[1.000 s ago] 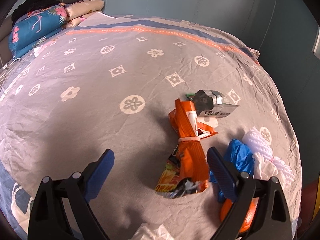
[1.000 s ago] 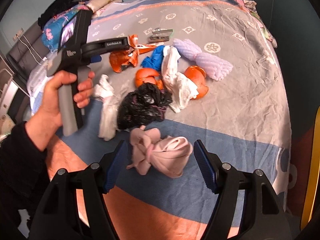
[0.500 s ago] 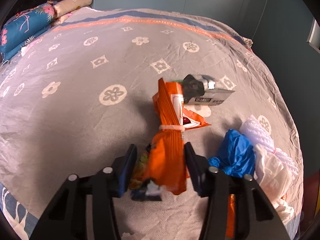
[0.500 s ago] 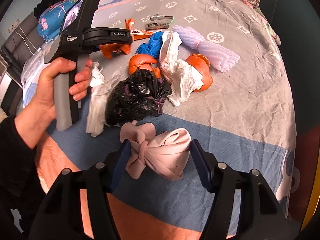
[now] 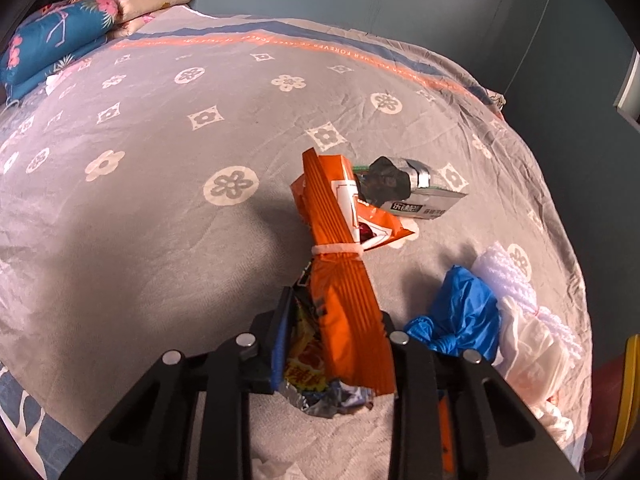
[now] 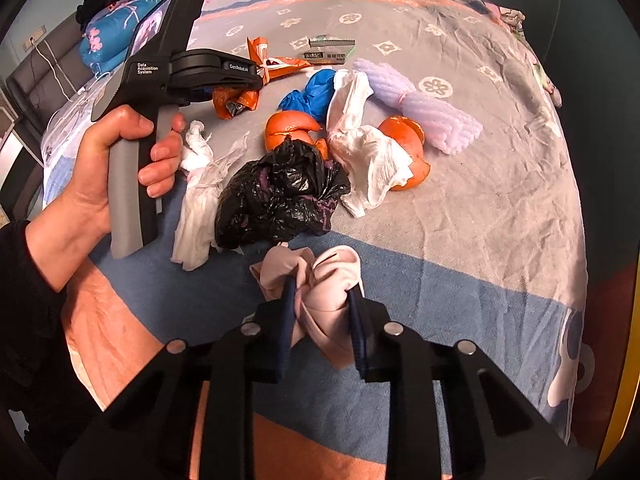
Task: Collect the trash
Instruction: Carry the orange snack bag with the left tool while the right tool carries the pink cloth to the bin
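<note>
In the right wrist view, the bed (image 6: 500, 208) carries a heap of trash at the centre of the frame. A knotted cloth (image 6: 320, 280) lies lowest, the plastic bag (image 6: 280, 196) just above it, tissues (image 6: 200, 200) to its left, fruit peels (image 6: 292, 132) above. The snack wrapper (image 6: 276, 68) and a flat packet (image 6: 332, 50) lie near the top, pillows (image 6: 108, 36) at the upper left.

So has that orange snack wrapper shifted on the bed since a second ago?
Cannot tell: the camera itself moved. The orange snack wrapper lies against the silver packet as before; the left gripper has just been closing and now pinches it.
</note>
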Motion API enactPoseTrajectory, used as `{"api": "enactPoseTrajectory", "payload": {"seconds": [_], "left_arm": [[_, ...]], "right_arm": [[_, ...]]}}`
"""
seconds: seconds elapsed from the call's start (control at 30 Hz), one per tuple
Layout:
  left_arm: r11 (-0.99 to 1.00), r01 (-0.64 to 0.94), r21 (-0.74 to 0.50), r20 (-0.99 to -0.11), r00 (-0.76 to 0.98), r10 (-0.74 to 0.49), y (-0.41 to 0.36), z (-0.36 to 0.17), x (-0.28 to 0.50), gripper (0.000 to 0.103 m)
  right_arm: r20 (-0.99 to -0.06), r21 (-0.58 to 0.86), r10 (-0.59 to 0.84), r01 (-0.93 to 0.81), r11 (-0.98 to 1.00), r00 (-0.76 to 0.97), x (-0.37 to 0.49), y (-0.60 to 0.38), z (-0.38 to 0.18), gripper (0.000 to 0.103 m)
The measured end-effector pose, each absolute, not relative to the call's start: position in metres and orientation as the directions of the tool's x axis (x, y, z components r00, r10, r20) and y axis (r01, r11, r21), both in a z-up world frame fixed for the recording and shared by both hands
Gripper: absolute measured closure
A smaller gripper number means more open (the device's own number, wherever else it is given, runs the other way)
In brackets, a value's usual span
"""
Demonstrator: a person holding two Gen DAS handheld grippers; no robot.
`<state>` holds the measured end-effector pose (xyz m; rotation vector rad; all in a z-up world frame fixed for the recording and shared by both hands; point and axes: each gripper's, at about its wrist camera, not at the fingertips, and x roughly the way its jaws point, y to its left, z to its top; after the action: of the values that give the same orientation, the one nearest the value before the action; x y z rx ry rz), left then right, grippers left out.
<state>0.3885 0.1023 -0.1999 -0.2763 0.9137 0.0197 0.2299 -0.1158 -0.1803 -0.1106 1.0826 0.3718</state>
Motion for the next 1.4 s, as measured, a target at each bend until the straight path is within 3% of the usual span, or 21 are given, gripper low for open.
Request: {"api": "enactPoseTrajectory", "payload": {"seconds": [0.53, 0.93, 1.4], "left_arm": [[0.914, -0.158, -0.373, -0.693, 0.703, -0.161, 0.127, -0.151, 0.353, 0.077], [0.925, -0.131, -0.358, -0.672, 0.724, -0.157, 0.12, -0.118, 0.315, 0.077], [0.949, -0.007, -0.314, -0.627, 0.752, -0.202, 0.083, -0.061, 0.268, 0.077]], "right_arm": [[-0.792, 0.269, 0.384, -0.292, 0.918, 0.475, 0.217, -0.155, -0.139, 0.082], [-0.738, 0.274, 0.369, -0.249, 0.929, 0.565, 0.214, -0.179, -0.108, 0.082], [-0.631, 0.25, 0.34, -0.232, 0.94, 0.697, 0.191, -0.215, -0.033, 0.082]]}}
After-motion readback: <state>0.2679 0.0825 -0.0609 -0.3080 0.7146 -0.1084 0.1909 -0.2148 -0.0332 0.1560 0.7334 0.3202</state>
